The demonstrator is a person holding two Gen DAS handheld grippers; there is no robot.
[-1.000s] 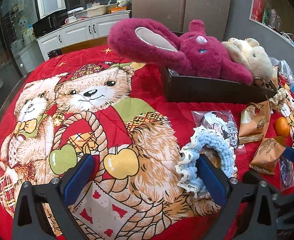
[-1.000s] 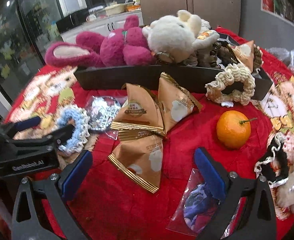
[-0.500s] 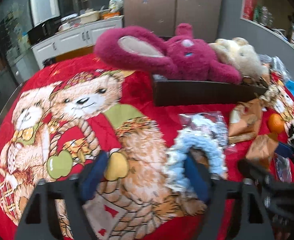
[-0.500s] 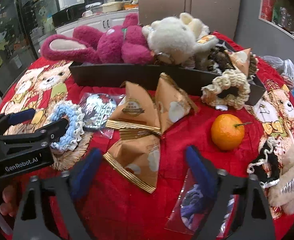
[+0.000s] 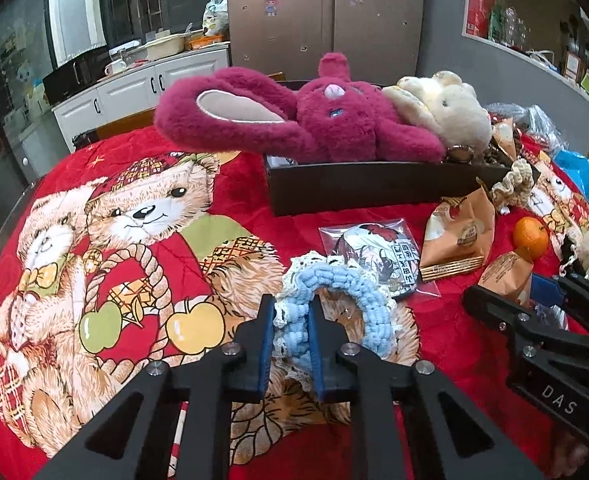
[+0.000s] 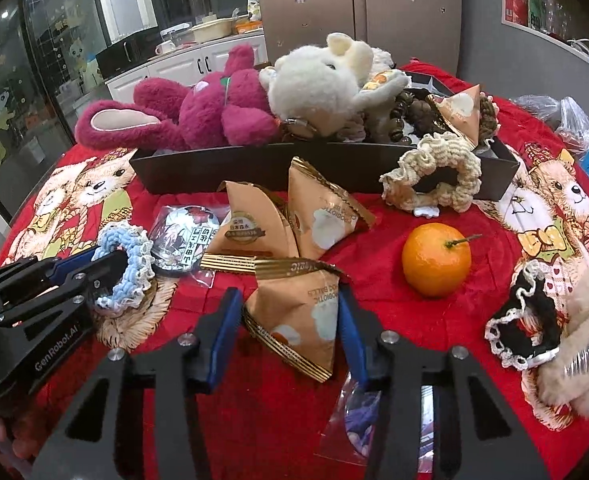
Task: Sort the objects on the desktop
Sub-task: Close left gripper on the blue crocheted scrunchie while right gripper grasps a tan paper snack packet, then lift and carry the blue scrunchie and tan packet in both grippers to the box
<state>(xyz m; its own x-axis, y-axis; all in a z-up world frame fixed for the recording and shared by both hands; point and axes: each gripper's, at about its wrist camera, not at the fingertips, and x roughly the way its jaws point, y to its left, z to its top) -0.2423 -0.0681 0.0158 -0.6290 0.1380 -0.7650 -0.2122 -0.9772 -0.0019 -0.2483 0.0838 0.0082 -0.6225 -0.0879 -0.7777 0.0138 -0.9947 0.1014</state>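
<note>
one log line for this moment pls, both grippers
left gripper: shut on blue scrunchie | right gripper: straddling orange snack packet, contact unclear | brown tray: holds plush toys

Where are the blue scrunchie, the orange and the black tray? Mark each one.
blue scrunchie (image 5: 350, 280): left wrist view, on its blue knitted upper arc.
orange (image 6: 436, 265): right wrist view, on the middle of its peel.
black tray (image 6: 254, 170): right wrist view, on its front wall.
</note>
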